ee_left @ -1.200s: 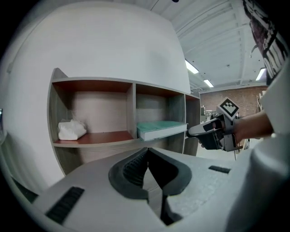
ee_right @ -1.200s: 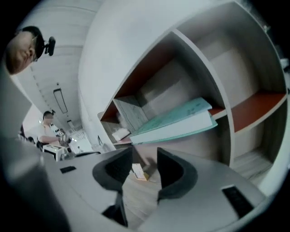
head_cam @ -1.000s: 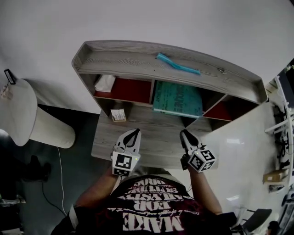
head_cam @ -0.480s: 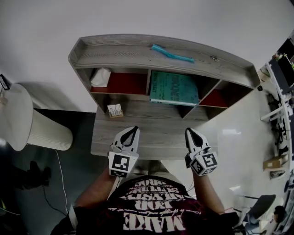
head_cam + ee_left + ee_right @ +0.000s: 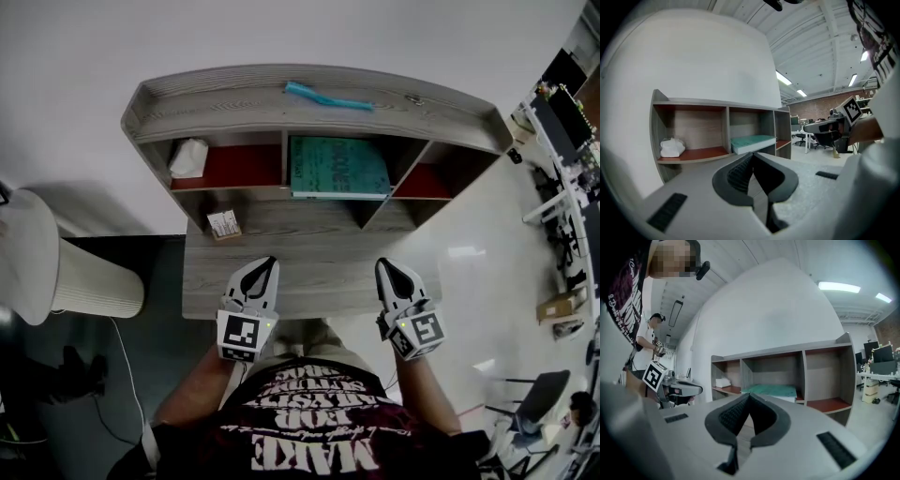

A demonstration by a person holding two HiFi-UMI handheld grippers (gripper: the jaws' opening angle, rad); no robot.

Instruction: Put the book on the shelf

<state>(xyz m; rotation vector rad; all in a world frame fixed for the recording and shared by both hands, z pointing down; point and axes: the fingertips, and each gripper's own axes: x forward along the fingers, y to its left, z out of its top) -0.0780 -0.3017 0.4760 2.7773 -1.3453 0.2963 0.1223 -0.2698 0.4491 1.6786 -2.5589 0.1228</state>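
Note:
The teal book [image 5: 337,167] lies flat in the middle compartment of the grey wooden shelf [image 5: 309,108]; it also shows as the book [image 5: 752,140] and the book [image 5: 773,390] in the two gripper views. My left gripper [image 5: 264,266] hovers over the desk's near edge, shut, with nothing between its jaws [image 5: 752,154]. Level with it on the other side, my right gripper [image 5: 382,267] is also shut and empty [image 5: 749,395]. Both point at the shelf, well short of the book.
A white crumpled cloth [image 5: 187,157] sits in the left compartment. A teal strip [image 5: 323,97] lies on the shelf top. A small card [image 5: 223,225] rests on the desk [image 5: 309,253]. A white round table [image 5: 37,253] stands to the left.
Both grippers have drawn back from the shelf toward the person, the right one farther, and it has rolled. The book stays in the middle compartment.

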